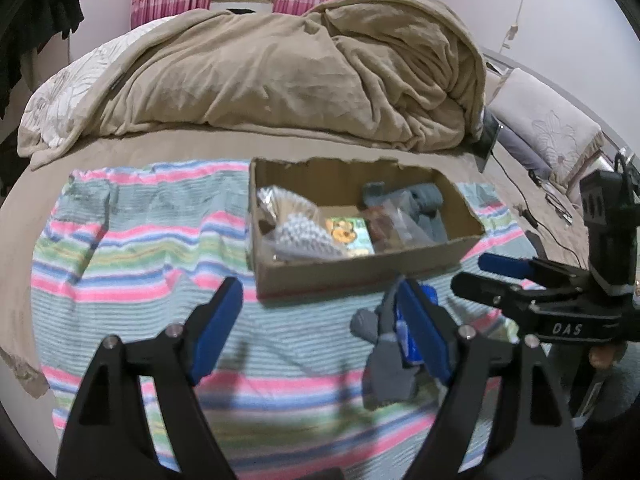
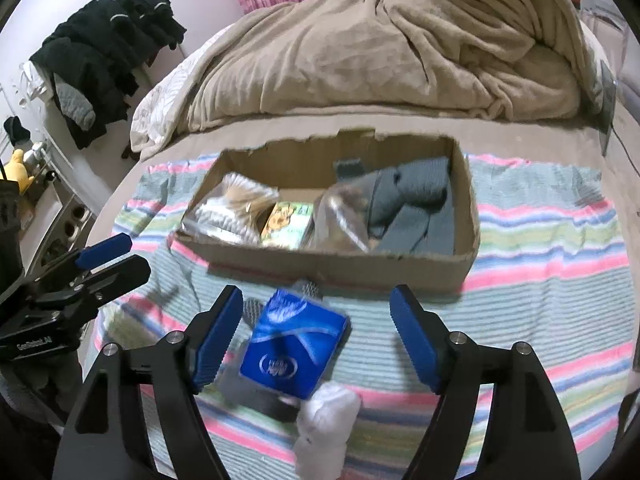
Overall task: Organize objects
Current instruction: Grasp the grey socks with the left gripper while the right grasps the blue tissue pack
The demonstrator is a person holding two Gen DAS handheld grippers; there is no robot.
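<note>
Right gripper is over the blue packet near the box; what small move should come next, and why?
Probably lower the right gripper and close on the blue packet: its jaws are open with the packet lying between them, still outside the cardboard box.

Bare striped towel [image 1: 132, 264] left of cardboard box [image 1: 360, 272]
</note>
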